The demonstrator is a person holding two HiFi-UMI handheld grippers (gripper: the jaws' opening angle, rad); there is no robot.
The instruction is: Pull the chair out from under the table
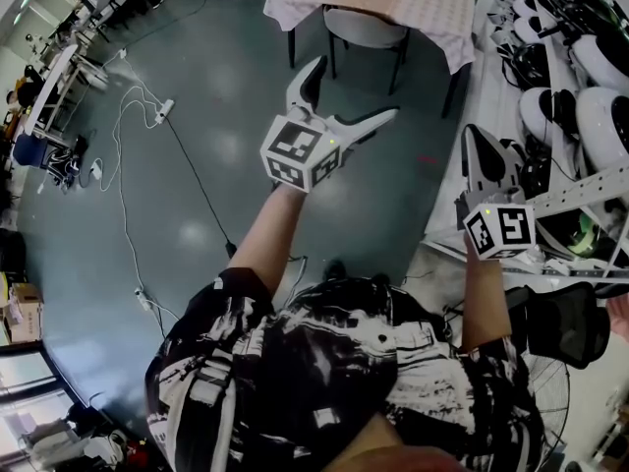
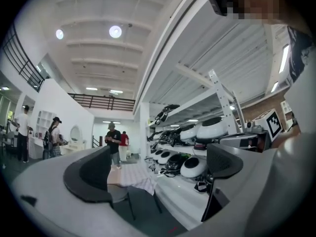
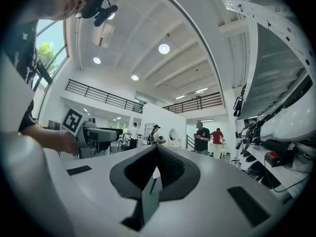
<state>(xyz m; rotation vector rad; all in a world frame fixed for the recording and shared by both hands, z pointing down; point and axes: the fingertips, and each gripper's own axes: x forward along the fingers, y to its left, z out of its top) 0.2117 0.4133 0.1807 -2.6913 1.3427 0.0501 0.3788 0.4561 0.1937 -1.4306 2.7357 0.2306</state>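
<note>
No words, brand names or numbers are legible from here. Only black-and-white square code patterns show, on the marker cube of the left gripper and that of the right gripper.

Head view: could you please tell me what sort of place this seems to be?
Probably a robotics lab or workshop hall: white shells stacked on racks at the right, cables across the floor, and a railed mezzanine under a high ceiling.

The dark floor bears a cloth-covered table, a chair beneath, and seemingly white cables.
</note>
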